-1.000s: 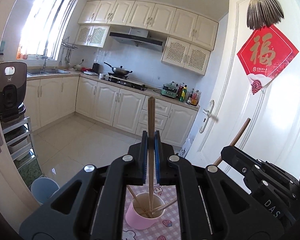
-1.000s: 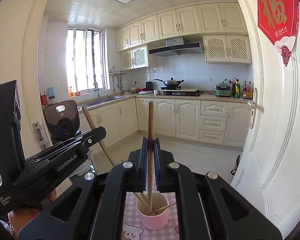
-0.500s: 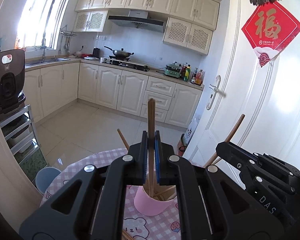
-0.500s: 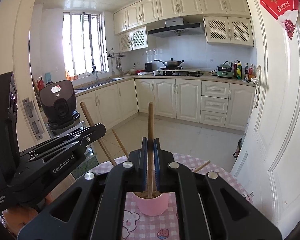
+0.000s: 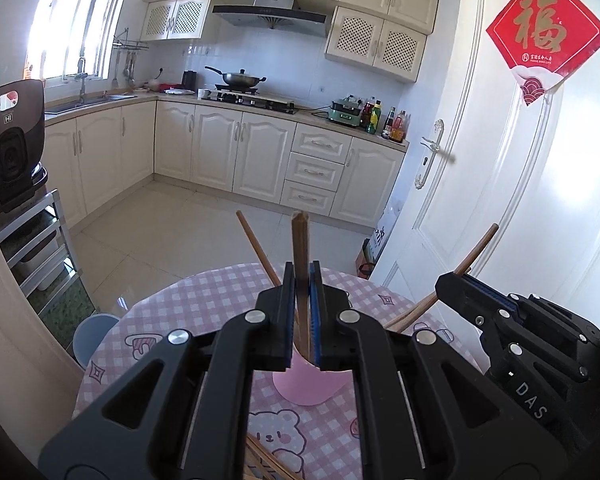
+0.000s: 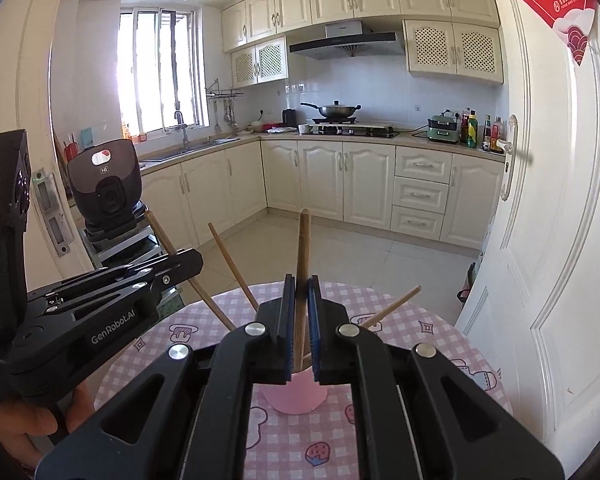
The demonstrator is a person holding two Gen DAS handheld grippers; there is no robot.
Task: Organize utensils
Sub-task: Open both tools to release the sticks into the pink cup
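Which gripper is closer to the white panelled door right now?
Right. The right gripper, shut on a wooden chopstick, sits between the left gripper and the white panelled door. The left gripper hovers above the pink plastic cup, farther from the door.

pink cup (image 5: 308,388): rim, interior hidden behind hand-held gripper | loose chopsticks (image 5: 266,462): cut off at bottom edge
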